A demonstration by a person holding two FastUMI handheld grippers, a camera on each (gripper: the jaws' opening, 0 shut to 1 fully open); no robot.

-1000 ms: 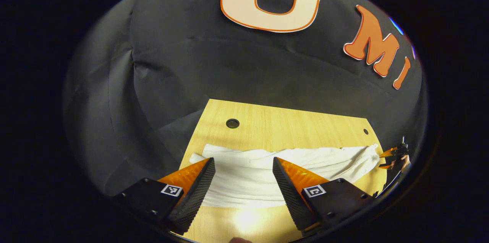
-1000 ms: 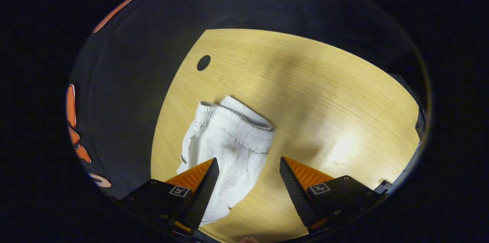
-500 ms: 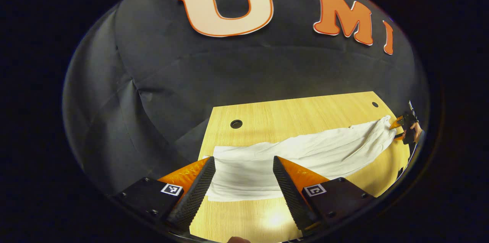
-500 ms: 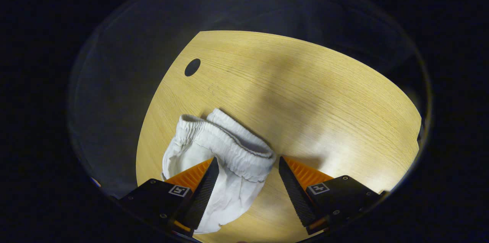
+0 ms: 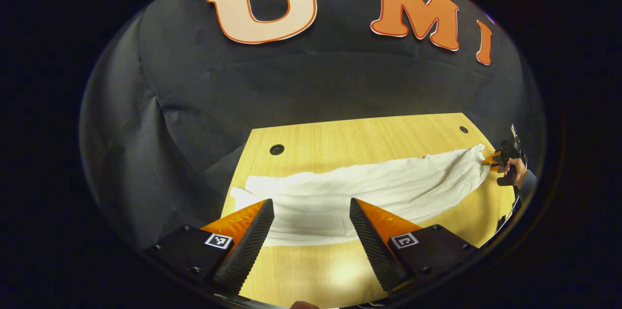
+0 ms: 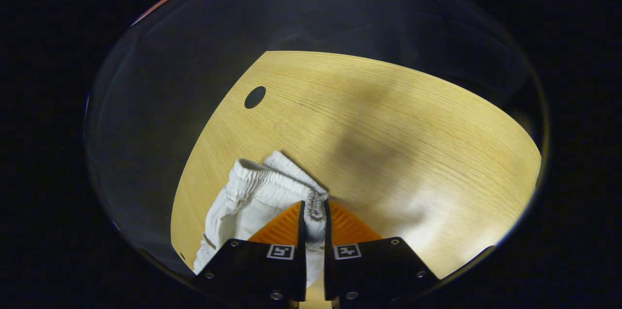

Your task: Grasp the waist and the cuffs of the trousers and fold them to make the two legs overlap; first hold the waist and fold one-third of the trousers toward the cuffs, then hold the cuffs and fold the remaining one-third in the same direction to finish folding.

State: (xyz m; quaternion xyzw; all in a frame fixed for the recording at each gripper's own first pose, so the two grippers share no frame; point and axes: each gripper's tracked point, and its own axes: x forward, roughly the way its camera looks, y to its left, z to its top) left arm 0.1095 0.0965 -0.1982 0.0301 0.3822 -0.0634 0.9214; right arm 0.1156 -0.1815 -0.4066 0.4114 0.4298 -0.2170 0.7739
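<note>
White trousers point(image 5: 359, 192) lie stretched across the wooden table point(image 5: 350, 136), cuffs near me in the left gripper view, waist at the far right. My left gripper point(image 5: 311, 212) is open just above the cuff end, one finger over each side of the cloth. In the right gripper view the elastic waist point(image 6: 265, 187) is bunched up, and my right gripper point(image 6: 314, 209) is shut on its near edge. That right gripper point(image 5: 493, 159) and the hand holding it sit at the far right of the left gripper view.
The table point(image 6: 388, 119) has a round cable hole point(image 5: 277, 149) near its back left corner and a small one point(image 5: 464, 129) at the back right. The black booth wall stands close behind the table. Bare wood stretches beyond the waist.
My right gripper has moved down onto the waistband and shut on it; it was open before. The left gripper has shifted slightly over the cuffs and stays open.
</note>
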